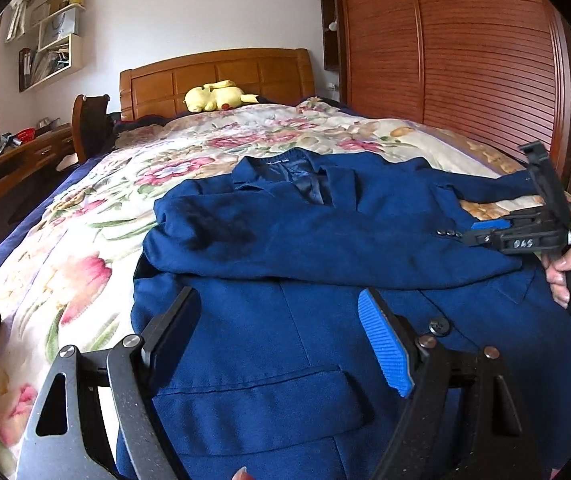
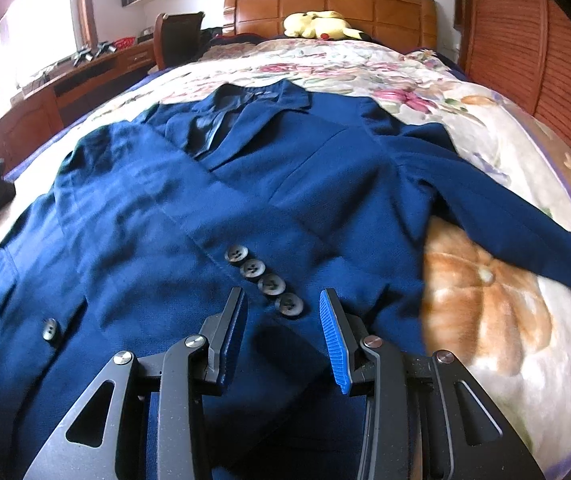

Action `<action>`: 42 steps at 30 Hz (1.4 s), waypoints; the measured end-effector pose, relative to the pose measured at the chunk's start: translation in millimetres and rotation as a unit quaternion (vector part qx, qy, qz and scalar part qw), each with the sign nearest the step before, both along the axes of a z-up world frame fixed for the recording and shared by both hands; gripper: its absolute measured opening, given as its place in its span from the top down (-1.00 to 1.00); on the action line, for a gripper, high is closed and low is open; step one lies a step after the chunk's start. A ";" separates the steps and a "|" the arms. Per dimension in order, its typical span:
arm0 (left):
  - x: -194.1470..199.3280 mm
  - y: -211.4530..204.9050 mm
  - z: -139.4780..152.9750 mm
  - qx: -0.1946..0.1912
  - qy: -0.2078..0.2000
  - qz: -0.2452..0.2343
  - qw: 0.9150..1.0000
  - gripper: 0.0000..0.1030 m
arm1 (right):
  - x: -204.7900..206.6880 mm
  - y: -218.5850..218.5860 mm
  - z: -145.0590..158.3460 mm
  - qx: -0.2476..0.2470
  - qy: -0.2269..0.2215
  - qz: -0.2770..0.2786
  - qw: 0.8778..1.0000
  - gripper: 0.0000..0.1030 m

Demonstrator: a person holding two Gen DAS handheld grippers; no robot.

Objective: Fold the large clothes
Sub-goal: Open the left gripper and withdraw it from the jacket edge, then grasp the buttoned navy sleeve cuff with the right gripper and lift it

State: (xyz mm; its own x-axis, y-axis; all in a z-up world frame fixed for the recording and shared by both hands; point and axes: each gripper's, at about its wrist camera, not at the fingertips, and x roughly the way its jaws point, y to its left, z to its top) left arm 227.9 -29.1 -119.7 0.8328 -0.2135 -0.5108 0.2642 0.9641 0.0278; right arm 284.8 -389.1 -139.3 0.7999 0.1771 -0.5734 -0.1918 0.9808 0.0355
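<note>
A dark blue blazer [image 1: 305, 320] lies face up on the floral bedspread, collar toward the headboard. Its left sleeve [image 1: 305, 236] is folded across the chest, the cuff with several buttons [image 2: 263, 278] at the right. The other sleeve [image 2: 505, 216] stretches out to the right over the bedspread. My left gripper [image 1: 281, 340] is open and empty above the blazer's lower front near a pocket flap. My right gripper [image 2: 281, 336] is open, its fingers just above the folded sleeve's cuff; it also shows in the left wrist view [image 1: 485, 232], held by a hand.
A floral bedspread [image 1: 85, 248] covers the bed. A yellow plush toy [image 1: 217, 96] lies by the wooden headboard [image 1: 221, 76]. A wooden desk [image 1: 13, 176] and chair stand at the left. A slatted wardrobe [image 1: 485, 60] runs along the right.
</note>
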 end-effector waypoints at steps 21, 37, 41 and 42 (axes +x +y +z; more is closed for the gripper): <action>-3.7 -0.3 -2.1 0.004 -0.013 0.006 1.000 -0.58 | -62.4 -252.5 50.7 -0.024 -0.014 -0.251 0.968 0.18; -0.1 -5.1 -5.2 0.017 -0.007 0.007 1.000 -0.59 | -74.8 -334.3 55.1 0.027 0.028 -0.353 0.935 0.08; 0.5 -5.8 -5.6 0.017 -0.006 0.007 1.000 -0.59 | -70.2 -352.4 49.3 0.037 0.050 -0.374 0.925 0.07; 1.0 -6.4 -6.1 0.017 -0.006 0.007 1.000 -0.59 | -71.0 -354.9 45.9 0.045 0.060 -0.375 0.924 0.07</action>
State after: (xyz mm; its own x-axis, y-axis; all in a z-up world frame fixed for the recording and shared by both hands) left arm 229.0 -35.5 -125.9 0.8414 -0.1842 -0.5081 0.2498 0.9662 0.0634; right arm 213.8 -744.1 -93.4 0.6493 -0.3498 -0.6753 0.5503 0.8290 0.0998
